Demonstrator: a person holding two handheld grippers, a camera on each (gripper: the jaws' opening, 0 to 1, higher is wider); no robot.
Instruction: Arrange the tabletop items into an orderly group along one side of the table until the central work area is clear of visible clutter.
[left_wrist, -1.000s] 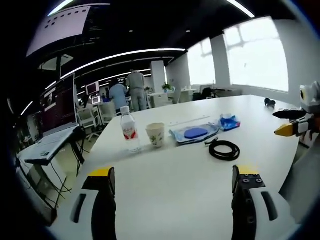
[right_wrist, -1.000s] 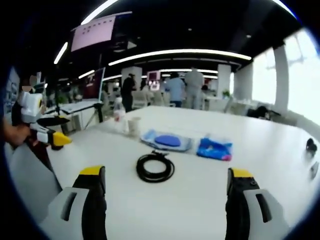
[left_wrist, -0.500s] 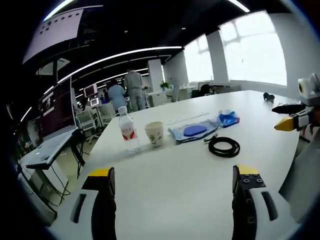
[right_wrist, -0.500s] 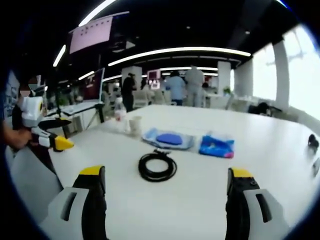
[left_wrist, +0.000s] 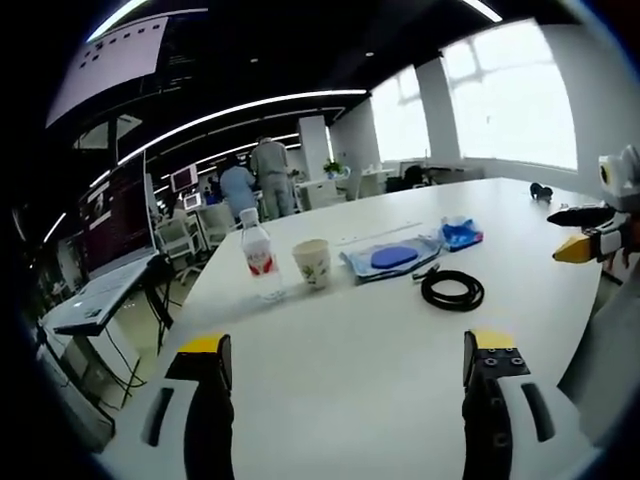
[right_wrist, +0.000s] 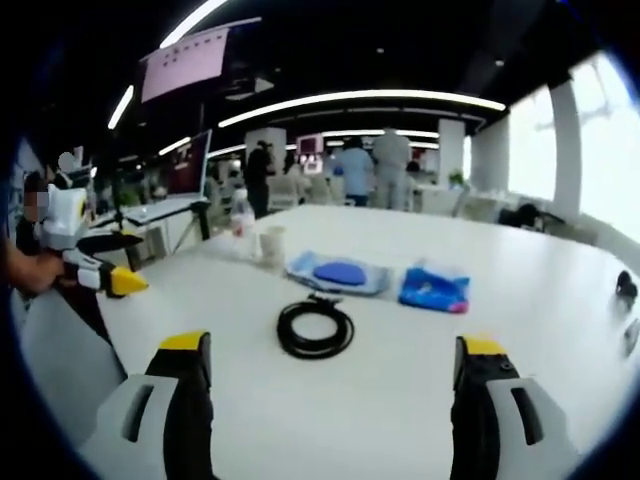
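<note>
Both grippers gape empty; left gripper view shows the bottle's (left_wrist: 259, 262) red label, blurred opposite.

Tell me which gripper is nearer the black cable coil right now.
Right. The right gripper faces the cable coil head-on, the coil lying just ahead of its open jaws. The left gripper sits farther back, with the coil ahead and off to its right.
</note>
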